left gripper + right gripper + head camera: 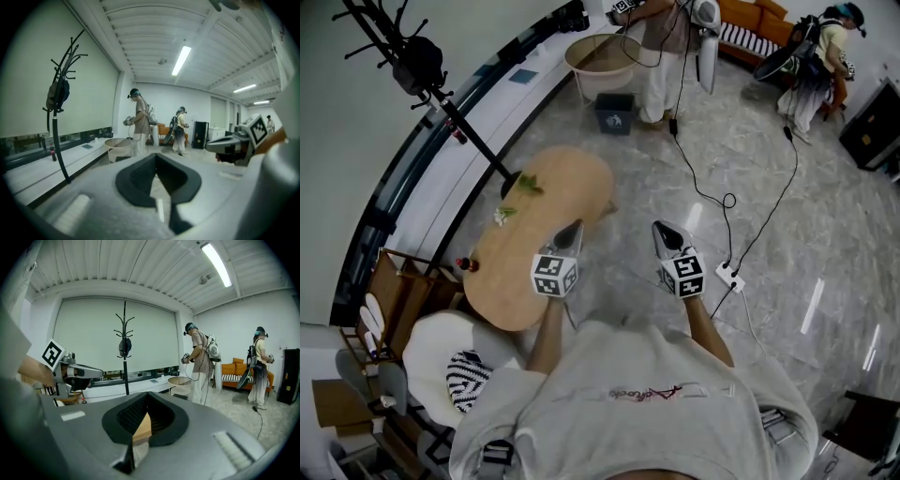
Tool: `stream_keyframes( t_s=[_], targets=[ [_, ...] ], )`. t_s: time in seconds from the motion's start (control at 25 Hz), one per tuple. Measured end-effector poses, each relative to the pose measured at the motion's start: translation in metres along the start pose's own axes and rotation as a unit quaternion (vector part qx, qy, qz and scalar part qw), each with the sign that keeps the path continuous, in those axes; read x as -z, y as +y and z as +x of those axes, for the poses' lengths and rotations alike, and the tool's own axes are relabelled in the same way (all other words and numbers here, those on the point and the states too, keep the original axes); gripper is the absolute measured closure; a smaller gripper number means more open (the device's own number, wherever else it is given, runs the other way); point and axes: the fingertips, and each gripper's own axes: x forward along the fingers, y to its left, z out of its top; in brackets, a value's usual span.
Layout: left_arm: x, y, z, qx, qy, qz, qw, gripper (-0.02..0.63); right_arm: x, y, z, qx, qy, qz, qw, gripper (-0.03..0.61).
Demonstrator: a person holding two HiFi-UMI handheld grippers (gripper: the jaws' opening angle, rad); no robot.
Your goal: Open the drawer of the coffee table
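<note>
While the left tool (576, 227) and right tool (662, 229) hang clenched, empty, near one coffee table (562, 183), two people (659, 42) (827, 45) stand beyond.

Coffee table (546, 202): we read the top as pale wood, smooth and matt, no shine on it.

Floor (797, 234): grey veined stone, polished; we see bright streaks of ceiling light on it.

Left gripper (576, 228) and right gripper (662, 230): matt grey plastic shells. In the right gripper view we make out black pads (129, 416) with a fine ribbed texture.

Coat stand (455, 131): thin and black, metal by the look of it, dull finish.

Person's top (647, 403): soft grey cloth.
</note>
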Motion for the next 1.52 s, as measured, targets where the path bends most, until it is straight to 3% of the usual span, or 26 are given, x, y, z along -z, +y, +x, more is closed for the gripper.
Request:
stream_keyframes(
  t_s=[0.4, 0.68, 0.88, 1.12, 1.32, 1.52],
  targets=[
    [-0.013, 0.036, 0.026, 0.023, -0.005, -0.001, 0.9997, 0.615, -0.013, -0.01, 0.036, 0.028, 0.004, -0.001, 1.0, 0.574],
    [-0.013, 0.084, 0.022, -0.002, -0.01, -0.01, 0.9999, 0.614, -0.028, 0.006, 0.084, 0.007, 0.005, -0.012, 1.0, 0.575],
    [-0.02, 0.154, -0.017, -0.057, -0.019, -0.031, 0.9977, 0.615, -0.053, 0.063, 0.144, -0.052, 0.017, -0.036, 0.998, 0.574],
    [0.0, 0.227, -0.099, -0.147, -0.027, -0.057, 0.9871, 0.615, -0.065, 0.156, 0.205, -0.148, 0.02, -0.07, 0.986, 0.574],
    [0.022, 0.272, -0.167, -0.222, -0.034, -0.077, 0.9714, 0.615, -0.068, 0.233, 0.24, -0.223, 0.019, -0.095, 0.97, 0.574],
    [0.029, 0.288, -0.214, -0.287, -0.036, -0.089, 0.9532, 0.615, -0.072, 0.288, 0.255, -0.292, 0.017, -0.118, 0.949, 0.574]
  ],
)
